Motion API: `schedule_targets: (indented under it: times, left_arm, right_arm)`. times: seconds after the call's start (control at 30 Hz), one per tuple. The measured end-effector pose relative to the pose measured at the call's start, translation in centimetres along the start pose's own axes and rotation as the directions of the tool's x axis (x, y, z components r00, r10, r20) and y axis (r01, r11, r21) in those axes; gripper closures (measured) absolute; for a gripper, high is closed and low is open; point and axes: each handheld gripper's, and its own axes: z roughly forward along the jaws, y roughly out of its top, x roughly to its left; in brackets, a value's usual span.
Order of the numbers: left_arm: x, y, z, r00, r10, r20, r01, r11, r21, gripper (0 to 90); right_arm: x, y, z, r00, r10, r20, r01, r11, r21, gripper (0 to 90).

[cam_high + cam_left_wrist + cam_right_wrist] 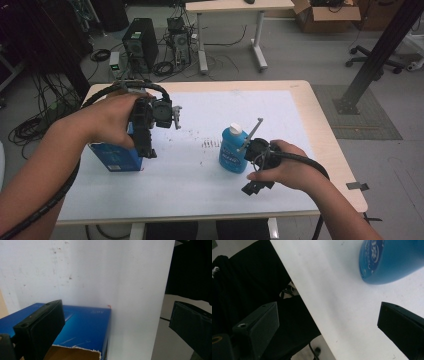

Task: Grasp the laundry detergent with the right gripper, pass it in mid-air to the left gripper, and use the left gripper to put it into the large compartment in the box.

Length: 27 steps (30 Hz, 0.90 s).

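Observation:
A blue cardboard box (116,159) stands on the left of the white mat (200,175). My left gripper (148,150) hangs just over its right edge and points down. In the left gripper view the box (85,325) has a torn open top and lies below the left gripper (117,315), which is open with wide jaws and holds nothing. A blue bottle (233,152) with a white cap stands upright right of centre. My right gripper (255,187) is beside it on the right, tilted toward the table's front edge. In the right gripper view the bottle (392,260) is ahead at upper right, and the right gripper (329,315) is open and empty.
The wooden table (325,135) ends close behind the right gripper, with dark clothing below its edge. On the floor beyond are a computer tower (141,42), loose cables (30,127), a second table (235,7), an office chair (370,60) and a black post (380,50).

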Motion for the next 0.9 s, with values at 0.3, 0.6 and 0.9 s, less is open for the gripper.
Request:
schedule_targets:
  times: [0.3,0.6,0.9]
  left_arm:
    - [-0.1,-0.1,0.2,1.0,-0.002,0.004,0.002,1.0,0.0,0.4]
    - [-0.2,-0.1,0.1,1.0,0.006,-0.001,-0.006,1.0,-0.001,0.3]
    - [-0.3,-0.1,0.1,1.0,0.0,0.003,0.0,1.0,0.005,0.4]
  right_arm:
    - [-1.1,-1.5,0.9,0.9994,0.032,0.014,-0.032,0.999,-0.024,3.7]
    - [-2.8,-3.0,2.0,0.9988,0.046,0.018,-0.043,0.989,-0.141,3.8]
    - [-4.7,-4.5,2.9,0.9959,0.09,0.012,-0.083,0.959,-0.272,3.4]
